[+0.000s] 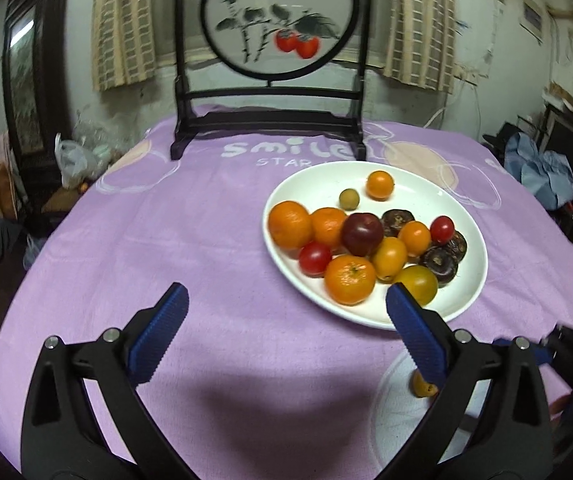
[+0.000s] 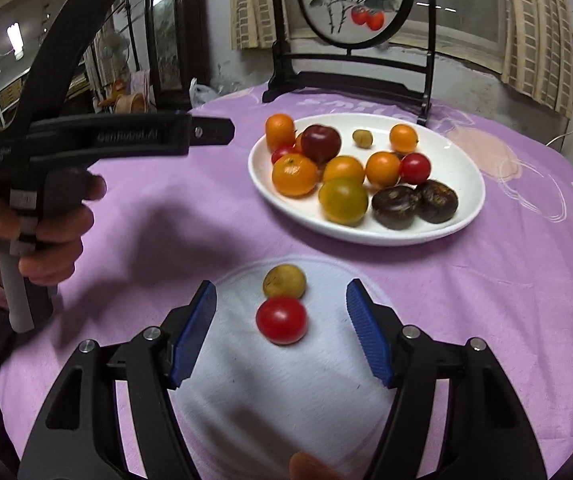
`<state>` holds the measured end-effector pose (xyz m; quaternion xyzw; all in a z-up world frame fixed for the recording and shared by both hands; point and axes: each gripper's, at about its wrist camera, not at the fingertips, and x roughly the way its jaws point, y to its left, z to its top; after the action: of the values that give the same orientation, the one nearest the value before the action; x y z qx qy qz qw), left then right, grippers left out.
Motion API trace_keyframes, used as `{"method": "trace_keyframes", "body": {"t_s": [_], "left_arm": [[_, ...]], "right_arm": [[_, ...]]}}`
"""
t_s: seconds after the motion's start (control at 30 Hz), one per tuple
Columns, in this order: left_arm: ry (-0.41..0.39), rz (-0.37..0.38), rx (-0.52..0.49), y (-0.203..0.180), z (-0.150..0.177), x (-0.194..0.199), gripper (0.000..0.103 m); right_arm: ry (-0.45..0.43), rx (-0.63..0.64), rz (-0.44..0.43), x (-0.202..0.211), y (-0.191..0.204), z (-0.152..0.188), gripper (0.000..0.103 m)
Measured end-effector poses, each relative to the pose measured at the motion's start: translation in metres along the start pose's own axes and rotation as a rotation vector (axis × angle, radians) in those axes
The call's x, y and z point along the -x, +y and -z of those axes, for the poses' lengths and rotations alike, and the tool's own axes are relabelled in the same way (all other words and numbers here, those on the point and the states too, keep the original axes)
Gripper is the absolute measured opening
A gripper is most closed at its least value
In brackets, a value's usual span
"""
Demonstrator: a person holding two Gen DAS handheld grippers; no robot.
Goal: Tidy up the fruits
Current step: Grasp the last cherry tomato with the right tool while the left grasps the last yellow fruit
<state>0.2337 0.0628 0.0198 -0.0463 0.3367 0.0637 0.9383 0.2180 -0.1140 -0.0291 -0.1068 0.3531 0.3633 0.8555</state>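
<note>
A white plate (image 1: 462, 304) (image 2: 466, 216) holds mandarins (image 1: 350, 284), red cherry tomatoes (image 1: 314, 258), a dark plum (image 1: 362, 234), brown chestnut-like fruits (image 2: 394, 206) and a yellow-green tomato (image 2: 342, 200). Nearer, on a pale round mat (image 2: 286, 384), lie a red tomato (image 2: 282, 320) and a small yellow fruit (image 2: 284, 280), touching. My right gripper (image 2: 281, 291) is open, with the tomato in the gap and clear of both pads. My left gripper (image 1: 286, 294) stands wide open over bare cloth, left of the plate, holding nothing.
A purple cloth (image 1: 166, 220) covers the round table. A dark wooden stand with a round painted screen (image 1: 278, 16) rises at the far edge. A hand (image 2: 46, 224) holds the left gripper at the left of the right wrist view. Clutter surrounds the table.
</note>
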Motion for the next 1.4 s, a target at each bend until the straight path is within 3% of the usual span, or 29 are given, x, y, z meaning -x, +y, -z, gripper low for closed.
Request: {"method": "trace_keyframes", "body": {"t_s": [0.4, 0.53, 0.97, 1.1, 1.3, 1.4], "left_arm": [[0.024, -0.015, 0.041, 0.011, 0.006, -0.002, 0.101], [0.025, -0.012, 0.03, 0.008, 0.007, -0.002, 0.101], [0.022, -0.014, 0.023, 0.007, 0.008, -0.002, 0.101], [0.026, -0.012, 0.023, 0.006, 0.008, -0.002, 0.101], [0.024, -0.014, 0.024, 0.006, 0.009, -0.001, 0.101], [0.033, 0.008, 0.031, 0.007, 0.01, 0.0, 0.101]], "right_arm": [[0.064, 0.071, 0.039, -0.011, 0.013, 0.009, 0.067], [0.076, 0.08, 0.042, -0.012, 0.014, 0.01, 0.055], [0.089, 0.08, 0.054, -0.015, 0.014, 0.011, 0.046], [0.104, 0.076, 0.072, -0.017, 0.013, 0.012, 0.032], [0.078, -0.08, 0.011, -0.004, -0.013, 0.006, 0.031], [0.019, -0.159, 0.052, 0.01, -0.031, 0.004, 0.031]]}}
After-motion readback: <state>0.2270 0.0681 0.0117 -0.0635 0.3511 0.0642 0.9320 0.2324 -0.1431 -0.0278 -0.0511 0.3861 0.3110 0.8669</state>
